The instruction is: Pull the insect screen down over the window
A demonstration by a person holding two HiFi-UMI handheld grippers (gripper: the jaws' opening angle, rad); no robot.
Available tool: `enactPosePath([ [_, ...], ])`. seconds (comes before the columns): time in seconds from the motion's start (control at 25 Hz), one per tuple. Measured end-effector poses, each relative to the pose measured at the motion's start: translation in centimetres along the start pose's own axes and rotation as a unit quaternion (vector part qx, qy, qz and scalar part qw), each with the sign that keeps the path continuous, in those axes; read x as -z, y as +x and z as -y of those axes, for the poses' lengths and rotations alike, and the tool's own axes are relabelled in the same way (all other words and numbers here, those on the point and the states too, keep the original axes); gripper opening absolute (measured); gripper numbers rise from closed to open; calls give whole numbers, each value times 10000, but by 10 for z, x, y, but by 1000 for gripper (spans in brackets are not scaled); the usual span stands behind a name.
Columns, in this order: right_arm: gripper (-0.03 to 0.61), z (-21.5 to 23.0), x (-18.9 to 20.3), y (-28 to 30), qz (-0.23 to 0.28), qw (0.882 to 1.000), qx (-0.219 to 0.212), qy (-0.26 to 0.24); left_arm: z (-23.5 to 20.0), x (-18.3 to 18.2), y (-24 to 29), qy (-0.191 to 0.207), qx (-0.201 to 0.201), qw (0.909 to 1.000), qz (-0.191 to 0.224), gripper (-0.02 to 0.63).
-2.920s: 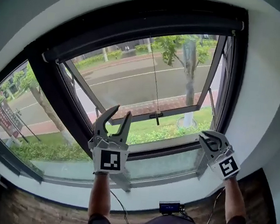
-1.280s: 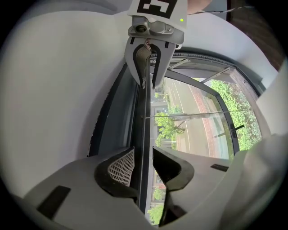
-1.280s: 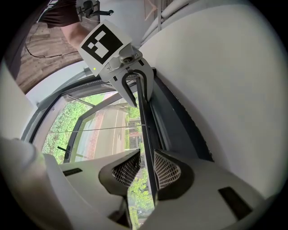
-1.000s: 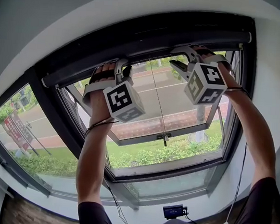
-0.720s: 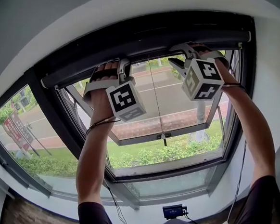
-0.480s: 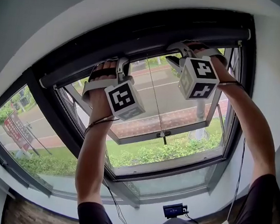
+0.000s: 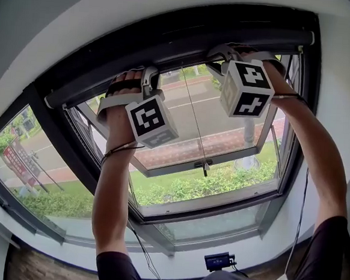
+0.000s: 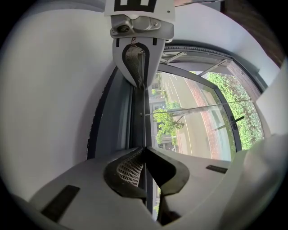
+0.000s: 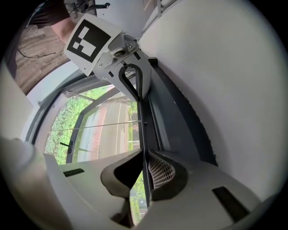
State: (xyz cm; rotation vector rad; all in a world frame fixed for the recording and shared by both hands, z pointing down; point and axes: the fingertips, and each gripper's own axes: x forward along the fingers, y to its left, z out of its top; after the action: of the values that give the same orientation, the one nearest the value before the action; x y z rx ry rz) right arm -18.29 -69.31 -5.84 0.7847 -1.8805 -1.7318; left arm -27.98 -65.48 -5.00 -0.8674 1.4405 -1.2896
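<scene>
The insect screen is rolled up in its dark cassette (image 7: 171, 30) along the window's top. Its thin bottom bar (image 7: 188, 51) runs just under the cassette. My left gripper (image 7: 148, 79) is raised to that bar, and its jaws are closing with the bar's edge (image 8: 143, 121) between the pads, which touch it. My right gripper (image 7: 221, 54) is further right on the same bar, shut on the edge (image 9: 141, 126). The left gripper view shows the left gripper (image 8: 144, 148) with the right gripper (image 8: 137, 67) beyond it. The right gripper view shows the right gripper (image 9: 145, 152) and the left gripper (image 9: 135, 85).
A thin pull cord (image 7: 192, 116) hangs from the bar's middle and ends in a small handle (image 7: 203, 164). The window sash (image 7: 210, 151) behind is tilted open outward. A small device (image 7: 216, 261) lies on the sill below. White wall curves round the frame.
Three seconds ago both grippers were low by the sill; they now reach up to the screen's bar. Over the last second they stay there, shifting slightly up and left in view.
</scene>
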Motion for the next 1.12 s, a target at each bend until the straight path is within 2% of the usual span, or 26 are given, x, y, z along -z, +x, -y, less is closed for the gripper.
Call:
enactPosePath([
  [0.16,28,2,-8,1,-308,9971,429,-546,0,1,0,0,-52,10000,3,26],
  [0.24,25,1,-9,2,-383,9964,434,-617,1,1,0,-39,-44,10000,28,25],
  [0.4,23,-12,0,4,-503,9966,80,-655,11,0,-2,-90,166,9998,86,23],
  [0.6,23,-47,8,3,-493,9961,-413,-609,45,-2,-10,-125,563,9982,158,21],
  [0.72,23,-62,11,2,-496,9957,-432,-648,61,0,-12,-56,625,9980,121,23],
  [0.8,23,-86,14,1,-496,9953,-563,-611,84,-2,-17,-8,717,9974,86,23],
  [0.92,23,-125,19,-4,-510,9923,-1003,-509,122,-8,-27,-34,1138,9935,81,22],
  [1.12,23,-132,23,-7,-526,9899,-1264,-368,128,-14,-31,-248,1263,9915,202,21],
])
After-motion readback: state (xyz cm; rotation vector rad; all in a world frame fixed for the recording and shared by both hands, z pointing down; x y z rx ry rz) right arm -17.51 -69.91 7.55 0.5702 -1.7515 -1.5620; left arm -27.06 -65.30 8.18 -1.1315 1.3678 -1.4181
